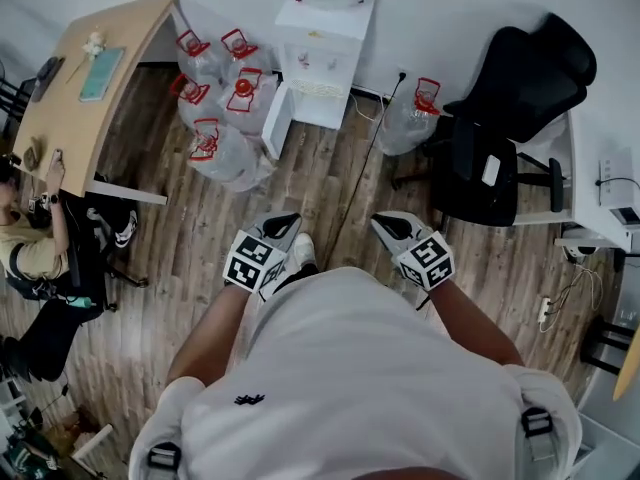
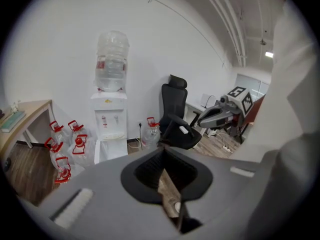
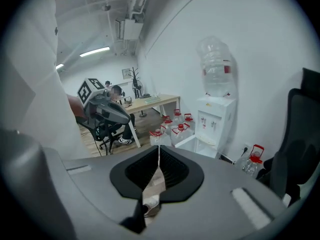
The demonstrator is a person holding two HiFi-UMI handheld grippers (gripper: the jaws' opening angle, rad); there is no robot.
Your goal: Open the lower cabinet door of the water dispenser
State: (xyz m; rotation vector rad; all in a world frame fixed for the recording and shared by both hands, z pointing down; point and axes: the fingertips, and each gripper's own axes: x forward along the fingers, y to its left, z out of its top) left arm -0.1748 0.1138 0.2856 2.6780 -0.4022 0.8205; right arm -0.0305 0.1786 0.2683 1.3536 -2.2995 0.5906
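Water dispenser point(image 1: 322, 43): white, stands against the back wall at the top centre of the head view. A clear bottle point(image 2: 112, 61) sits upside down on top. Its red label band is too small to read, and so is a small yellowish mark on the dispenser front.

Lower cabinet door point(image 1: 275, 120): swung out to the left, standing open.

Clear jugs with red handles point(image 1: 225, 98): clustered on the wood floor point(image 1: 200, 258) just left of the door. One more jug point(image 1: 412, 118) stands to the right, near a black office chair point(image 1: 505, 118).

Wooden desk point(image 1: 80, 78): far left, with a seated person point(image 1: 30, 248) beside it.

Left gripper point(image 1: 283, 226): well apart from the dispenser, jaws pressed together, nothing between them.

Right gripper point(image 1: 388, 225): beside the left gripper, jaws likewise closed on nothing.

Each gripper carries a cube with black-and-white square markers, no lettering.

The wearer's white shirt has a small dark logo point(image 1: 249, 399), unreadable.
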